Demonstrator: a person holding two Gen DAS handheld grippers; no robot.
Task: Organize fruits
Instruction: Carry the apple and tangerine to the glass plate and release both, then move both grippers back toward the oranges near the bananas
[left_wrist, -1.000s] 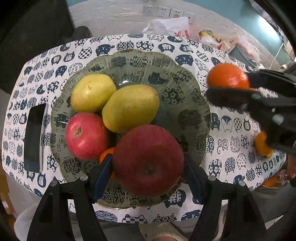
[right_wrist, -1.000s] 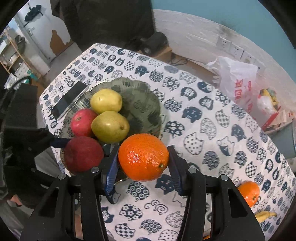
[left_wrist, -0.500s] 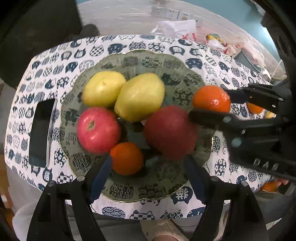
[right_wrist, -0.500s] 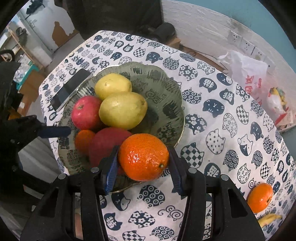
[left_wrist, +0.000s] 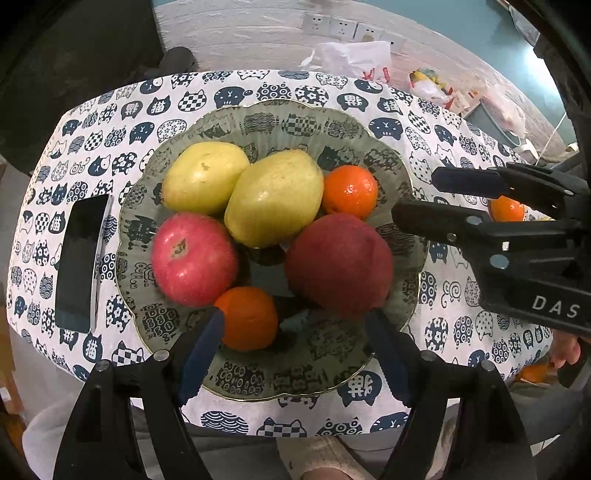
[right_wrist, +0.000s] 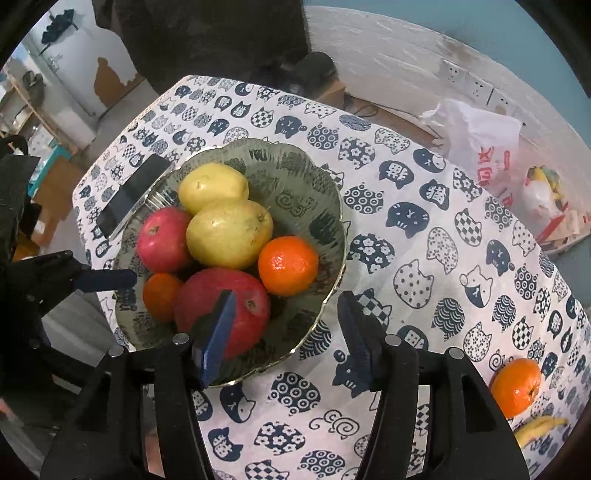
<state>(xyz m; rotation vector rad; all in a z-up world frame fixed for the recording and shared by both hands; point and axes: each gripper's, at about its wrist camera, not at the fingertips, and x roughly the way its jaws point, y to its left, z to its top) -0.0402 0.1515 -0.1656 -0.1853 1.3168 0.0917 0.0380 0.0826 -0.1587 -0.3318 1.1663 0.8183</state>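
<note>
in the left wrist view our left tongs (left_wrist: 295, 343) stood wide and empty over the near rim of the bowl (left_wrist: 258, 384), which held two pears, two apples and two oranges. the right tongs (left_wrist: 413, 199) hung just beside the far orange (left_wrist: 349, 190), also spread with nothing between them.

in the right wrist view our right tongs (right_wrist: 284, 325) gaped over the bowl's edge (right_wrist: 334, 291) — one loose orange (right_wrist: 516, 386) lay well apart on the desk (right_wrist: 443, 258). we judged the next fetch best made by lifting clear first, then closing gently around its middle.
</note>
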